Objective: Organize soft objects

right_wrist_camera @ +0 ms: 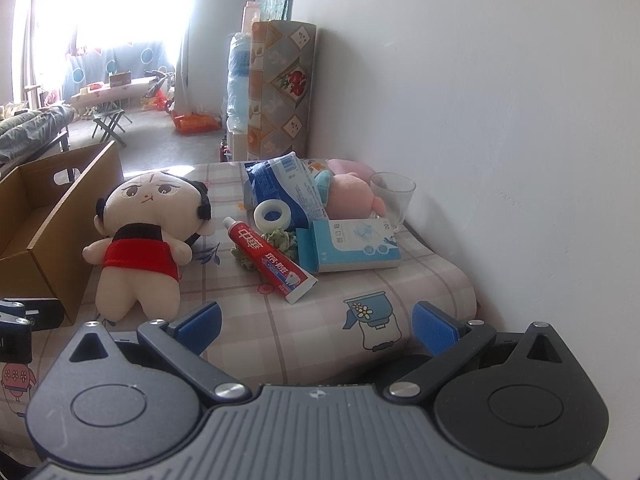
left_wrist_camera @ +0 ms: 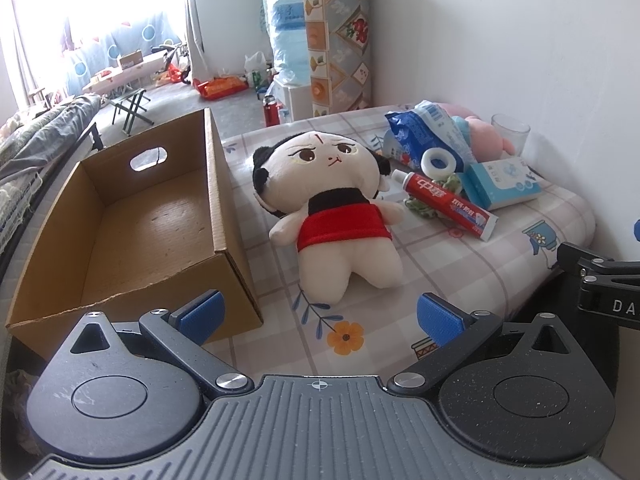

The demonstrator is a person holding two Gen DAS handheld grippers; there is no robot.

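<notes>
A cream plush doll [left_wrist_camera: 340,216] [right_wrist_camera: 144,240] in a red top lies face up on the checked tabletop, just right of an empty cardboard box [left_wrist_camera: 120,224] [right_wrist_camera: 44,224]. A pink plush toy [left_wrist_camera: 486,136] [right_wrist_camera: 352,196] sits at the back by the wall, partly behind a blue bag. A green fabric scrunchie [left_wrist_camera: 420,202] [right_wrist_camera: 280,240] lies under a red toothpaste tube [left_wrist_camera: 448,204] [right_wrist_camera: 272,260]. My left gripper [left_wrist_camera: 320,316] is open near the doll's feet, holding nothing. My right gripper [right_wrist_camera: 316,324] is open over the table's near edge, also holding nothing.
A blue plastic bag [left_wrist_camera: 428,132] [right_wrist_camera: 280,188], a white ring [left_wrist_camera: 440,162] [right_wrist_camera: 274,214], a wet-wipe pack [left_wrist_camera: 504,184] [right_wrist_camera: 352,246] and a clear glass [left_wrist_camera: 510,132] [right_wrist_camera: 392,196] crowd the table's back right. A white wall runs along the right. A rolled mat [left_wrist_camera: 336,40] stands behind the table.
</notes>
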